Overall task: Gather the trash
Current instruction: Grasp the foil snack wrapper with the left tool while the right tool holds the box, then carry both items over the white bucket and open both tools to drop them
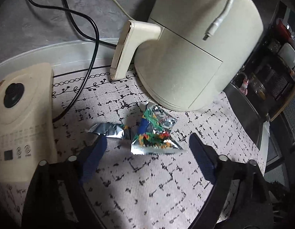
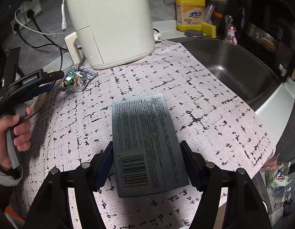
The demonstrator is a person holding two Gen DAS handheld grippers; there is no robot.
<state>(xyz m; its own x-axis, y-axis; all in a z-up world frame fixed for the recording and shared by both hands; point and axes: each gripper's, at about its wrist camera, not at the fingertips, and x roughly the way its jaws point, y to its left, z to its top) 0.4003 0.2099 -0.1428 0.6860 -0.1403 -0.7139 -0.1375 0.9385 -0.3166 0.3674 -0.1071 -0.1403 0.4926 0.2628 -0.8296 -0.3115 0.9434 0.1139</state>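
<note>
A crumpled foil snack wrapper [image 1: 153, 133] with green, blue and orange print lies on the patterned mat [image 1: 147, 181], just in front of the cream air fryer [image 1: 195, 47]. My left gripper [image 1: 149, 152] is open, its blue-padded fingers on either side of the wrapper's near edge without pressing it. The right wrist view shows the same wrapper [image 2: 76, 79] with the left gripper [image 2: 52, 81] beside it, held by a hand [image 2: 15, 129]. My right gripper [image 2: 147, 162] is shut on a flat grey box [image 2: 143, 133] with a barcode, held above the mat.
A cream appliance with a black knob [image 1: 23, 114] stands at the left. Black and white cables [image 1: 90, 38] run behind it. A steel sink [image 2: 233, 66] lies to the right, with a yellow detergent bottle [image 2: 189, 7] and sponge [image 2: 209, 29] behind it.
</note>
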